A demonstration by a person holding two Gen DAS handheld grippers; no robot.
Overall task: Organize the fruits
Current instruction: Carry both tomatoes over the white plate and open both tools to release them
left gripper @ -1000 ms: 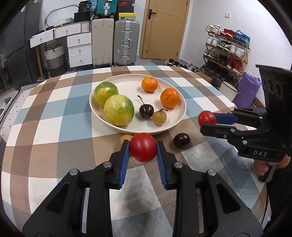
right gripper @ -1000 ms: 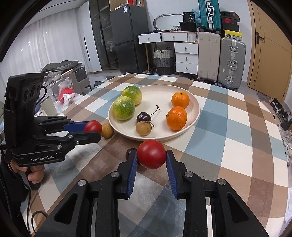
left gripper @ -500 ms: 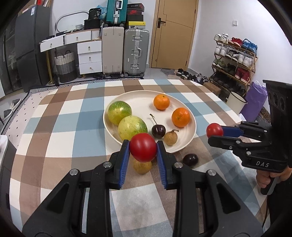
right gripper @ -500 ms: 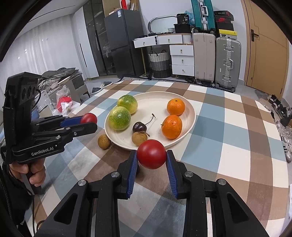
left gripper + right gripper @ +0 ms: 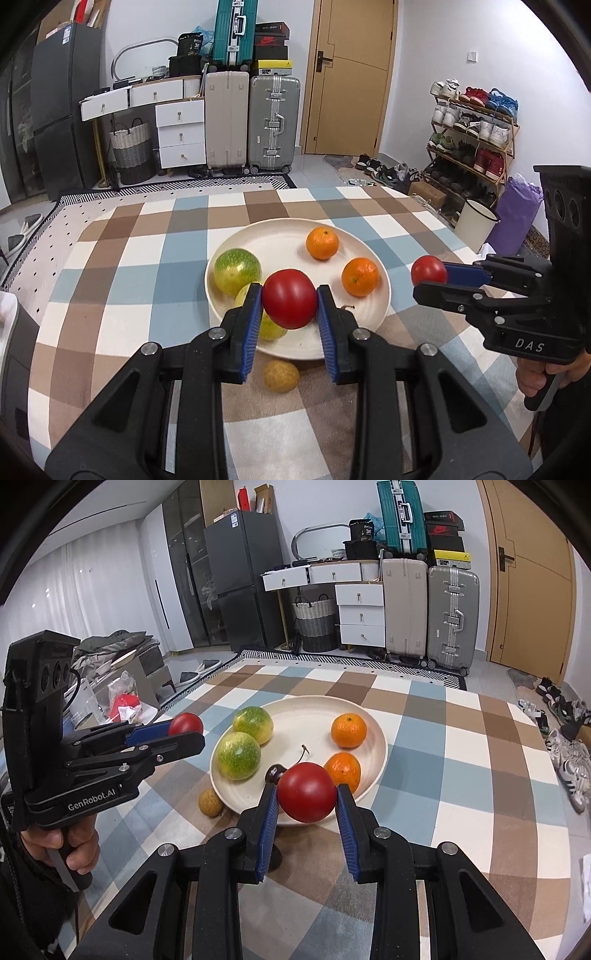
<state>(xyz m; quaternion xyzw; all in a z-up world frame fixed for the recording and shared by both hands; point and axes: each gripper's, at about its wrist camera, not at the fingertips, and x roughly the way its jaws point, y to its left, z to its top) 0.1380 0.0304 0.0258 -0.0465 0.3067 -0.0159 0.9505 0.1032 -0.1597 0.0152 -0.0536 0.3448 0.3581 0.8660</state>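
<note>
My left gripper (image 5: 290,306) is shut on a red tomato (image 5: 290,303), held above the near rim of the cream plate (image 5: 280,236). My right gripper (image 5: 306,794) is shut on a second red tomato (image 5: 307,792), held above the plate's near edge (image 5: 314,709). The plate holds two green-yellow fruits (image 5: 238,755), two oranges (image 5: 348,731) and a dark cherry (image 5: 274,774). A small brown fruit (image 5: 280,376) lies on the cloth just off the plate. Each gripper shows in the other's view, the right one (image 5: 430,277) and the left one (image 5: 186,731).
The table has a checked blue, brown and white cloth (image 5: 122,266). A dark round fruit (image 5: 275,860) lies on the cloth under my right gripper's fingers. Suitcases (image 5: 273,122), drawers and a shoe rack (image 5: 472,136) stand beyond the table.
Both grippers have risen and drawn back from the plate with their tomatoes still held. The plate now looks smaller and farther below in both views.
</note>
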